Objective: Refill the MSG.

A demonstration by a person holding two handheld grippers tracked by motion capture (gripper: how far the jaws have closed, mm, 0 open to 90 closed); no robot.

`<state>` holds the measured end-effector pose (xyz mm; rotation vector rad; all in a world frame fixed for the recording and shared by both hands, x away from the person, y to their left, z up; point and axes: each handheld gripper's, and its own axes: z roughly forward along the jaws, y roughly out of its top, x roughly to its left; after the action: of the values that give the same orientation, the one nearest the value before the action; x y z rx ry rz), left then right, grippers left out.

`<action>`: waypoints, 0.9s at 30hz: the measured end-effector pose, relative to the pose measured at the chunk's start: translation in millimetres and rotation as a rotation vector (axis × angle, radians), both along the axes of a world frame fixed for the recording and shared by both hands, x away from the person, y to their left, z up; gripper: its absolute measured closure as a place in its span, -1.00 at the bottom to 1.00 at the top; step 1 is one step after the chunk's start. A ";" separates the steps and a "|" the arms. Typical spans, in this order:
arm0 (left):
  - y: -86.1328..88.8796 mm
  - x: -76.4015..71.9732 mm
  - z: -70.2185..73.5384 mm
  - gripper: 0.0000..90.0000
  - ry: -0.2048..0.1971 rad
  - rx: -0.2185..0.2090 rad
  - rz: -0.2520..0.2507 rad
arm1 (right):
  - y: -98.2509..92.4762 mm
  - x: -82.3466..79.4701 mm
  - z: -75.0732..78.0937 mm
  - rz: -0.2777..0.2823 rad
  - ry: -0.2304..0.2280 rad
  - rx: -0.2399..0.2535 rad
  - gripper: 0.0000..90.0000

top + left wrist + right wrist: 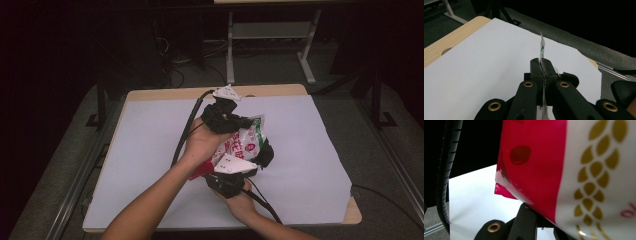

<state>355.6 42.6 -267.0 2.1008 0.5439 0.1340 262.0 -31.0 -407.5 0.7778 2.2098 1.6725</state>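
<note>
One snack bag (245,140) pinched between two grippers, left gripper (235,121) and right gripper (235,172).

right gripper's (541,220) jaws hidden behind snack bag (564,170), bag print blurred

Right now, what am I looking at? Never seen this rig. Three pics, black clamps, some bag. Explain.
No robot arm here: a person holds a hand-held gripper in each hand, each a black two-jaw clamp with a trailing cable.

The high view looks down from above the person's side onto a wooden table covered by a white sheet.

The other two pictures come from cameras riding on the grippers, looking along their jaws.

The left hand-held gripper is shut on a thin edge of a snack bag, printed red, white and green. The right hand-held gripper grips the bag's other end; its red-and-white print with gold grain ears looms close in the right gripper view.
</note>
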 end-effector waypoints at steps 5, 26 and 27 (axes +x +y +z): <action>-0.4 0.7 -0.1 1.00 0.001 0.001 0.000 | -0.2 0.2 0.1 -0.001 0.001 0.003 1.00; -1.9 2.6 0.6 1.00 -0.001 0.004 0.003 | -0.2 0.8 1.5 0.001 0.003 0.019 1.00; -1.7 2.8 0.5 1.00 -0.002 0.004 0.003 | -0.2 0.8 1.4 0.001 0.003 0.018 1.00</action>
<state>358.4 40.9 -266.5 2.1034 0.5463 0.1392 262.8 -31.2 -406.1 0.7841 2.2001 1.6946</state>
